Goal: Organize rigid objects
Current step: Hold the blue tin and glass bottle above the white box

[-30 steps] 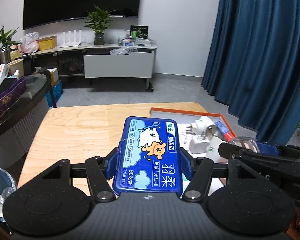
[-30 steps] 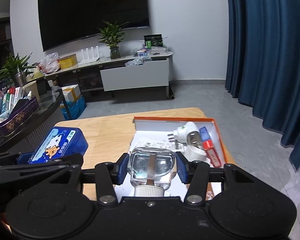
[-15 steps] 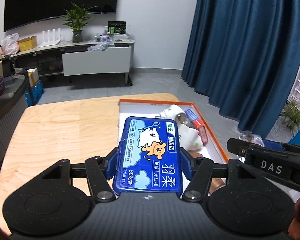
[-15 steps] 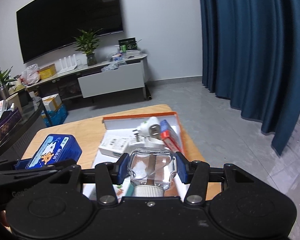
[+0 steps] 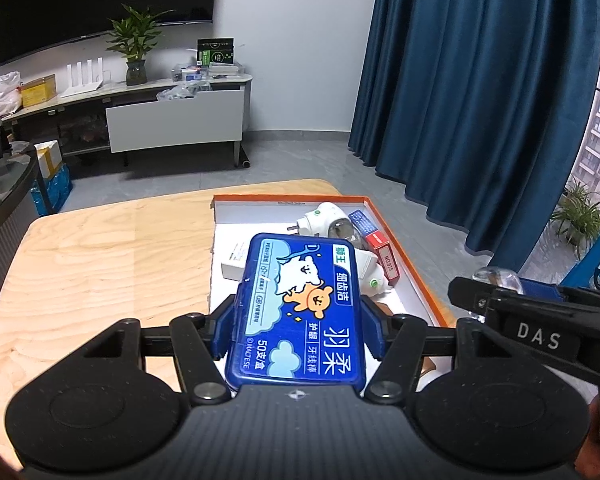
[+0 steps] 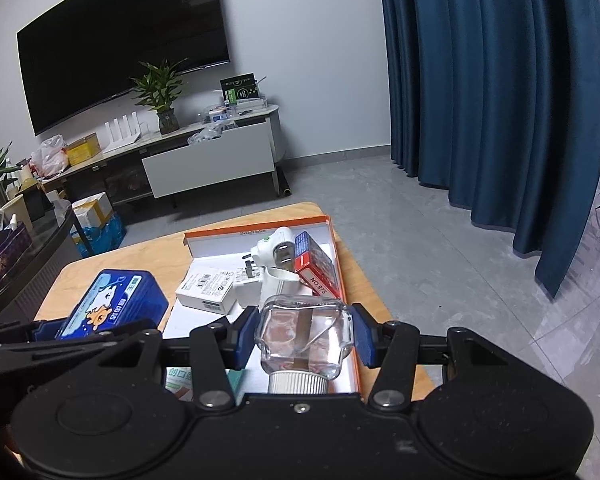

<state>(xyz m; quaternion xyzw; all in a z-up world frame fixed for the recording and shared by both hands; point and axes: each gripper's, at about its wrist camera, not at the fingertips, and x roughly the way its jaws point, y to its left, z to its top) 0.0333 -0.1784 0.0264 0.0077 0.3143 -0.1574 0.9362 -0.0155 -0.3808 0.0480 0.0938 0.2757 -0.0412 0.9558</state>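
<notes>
My left gripper is shut on a blue floss-pick box with a cartoon bear and holds it over the near left part of an orange-rimmed white tray. My right gripper is shut on a clear glass bottle with a white ribbed cap, held above the tray's near right side. The blue box also shows in the right wrist view. The right gripper with the bottle shows at the right in the left wrist view.
The tray holds a white plug-in device, a red and blue carton, a white box and a white adapter. It lies on the right end of a wooden table. Blue curtains hang right; a TV cabinet stands behind.
Both grippers have moved right with their loads, from over the bare table to over the tray. Both grips are unchanged.
</notes>
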